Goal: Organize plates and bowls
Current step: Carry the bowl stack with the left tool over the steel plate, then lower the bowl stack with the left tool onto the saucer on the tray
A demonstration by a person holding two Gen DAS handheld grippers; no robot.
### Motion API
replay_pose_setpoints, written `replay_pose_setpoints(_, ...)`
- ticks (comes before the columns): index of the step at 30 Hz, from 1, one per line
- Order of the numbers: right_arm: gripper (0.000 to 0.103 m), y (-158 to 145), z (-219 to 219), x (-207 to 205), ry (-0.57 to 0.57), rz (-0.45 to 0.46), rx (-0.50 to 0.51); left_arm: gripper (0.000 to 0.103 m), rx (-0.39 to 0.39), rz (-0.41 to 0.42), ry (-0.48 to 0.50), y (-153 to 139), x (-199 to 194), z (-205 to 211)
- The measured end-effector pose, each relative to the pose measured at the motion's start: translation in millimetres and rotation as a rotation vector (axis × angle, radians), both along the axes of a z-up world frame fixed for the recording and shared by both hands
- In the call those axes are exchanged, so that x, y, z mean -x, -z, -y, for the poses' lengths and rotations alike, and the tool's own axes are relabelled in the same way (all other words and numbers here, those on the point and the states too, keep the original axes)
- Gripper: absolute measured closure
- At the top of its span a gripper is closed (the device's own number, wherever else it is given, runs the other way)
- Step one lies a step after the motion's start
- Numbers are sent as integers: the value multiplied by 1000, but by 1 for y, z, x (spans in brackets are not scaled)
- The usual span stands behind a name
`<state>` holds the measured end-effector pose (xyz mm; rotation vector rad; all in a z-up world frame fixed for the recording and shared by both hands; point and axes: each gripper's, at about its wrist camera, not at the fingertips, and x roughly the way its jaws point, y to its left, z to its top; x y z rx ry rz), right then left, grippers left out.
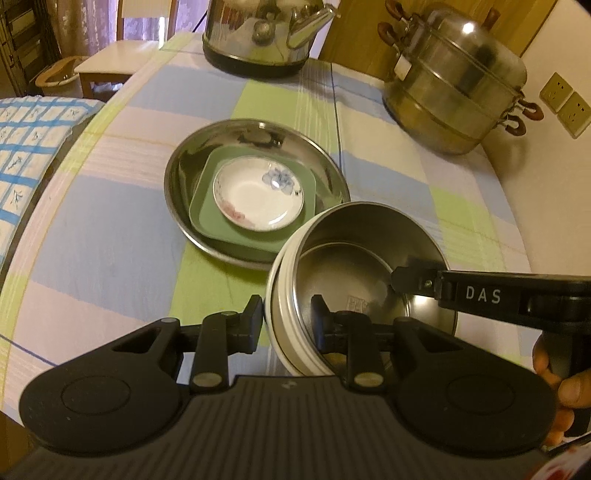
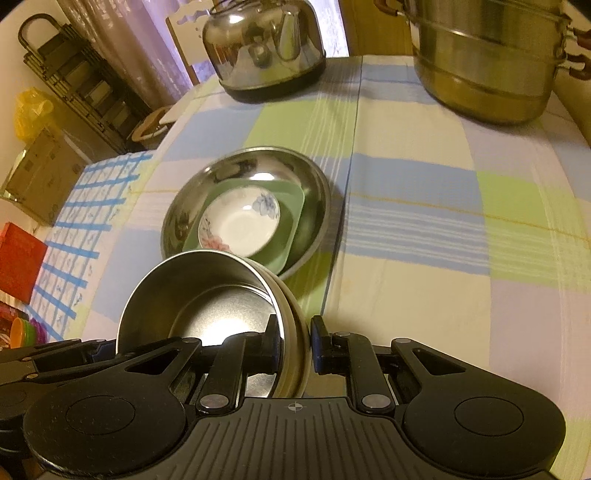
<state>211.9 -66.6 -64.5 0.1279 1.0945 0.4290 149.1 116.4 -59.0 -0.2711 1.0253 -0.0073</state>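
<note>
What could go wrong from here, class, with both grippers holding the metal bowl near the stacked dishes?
1. Each gripper, left and right, pinches only the thin wall of the metal bowl; it already sits tilted, so it might slip or twist loose.
2. The bowl sits close to the small flowered dish, which rests on the green plate in the steel basin; lowering it carelessly could knock or chip that dish.

Warm yellow light over my checked tablecloth (image 1: 110,229). Far off, a kettle (image 1: 262,33) and steamer pot (image 1: 454,85); wall sockets (image 1: 565,103) right, a wooden chair (image 1: 110,62) and curtain (image 2: 110,40) left.
</note>
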Motion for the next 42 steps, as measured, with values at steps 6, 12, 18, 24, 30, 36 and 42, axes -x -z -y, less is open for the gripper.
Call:
replay_pose_setpoints(6, 86, -10, -7, -9, 3, 18, -8, 79, -7, 23, -2, -10, -10, -7)
replay_pose_setpoints(12, 86, -16, -16, -25, 8, 28, -15, 79, -10, 36, -7, -16, -25, -17)
replay_pose_setpoints(18, 86, -16, -28, -46, 9, 27, -19, 79, -13, 41, -13, -17, -46, -30)
replay_pose_setpoints(24, 87, -12, -40, -69, 11, 16, -20, 79, -17, 40, -20, -17, -71, -44)
replay_pose_setpoints(30, 87, -7, -50, -93, 15, -1, -19, 79, -34, 34, -17, -14, -98, -52)
replay_pose_setpoints(36, 88, 3, -57, -114, 22, -21, -6, 79, -44, 18, -17, -6, -119, -56)
replay_pose_setpoints(42, 89, 14, -61, -125, 29, -43, 7, 79, -36, -12, -17, 6, -133, -59)
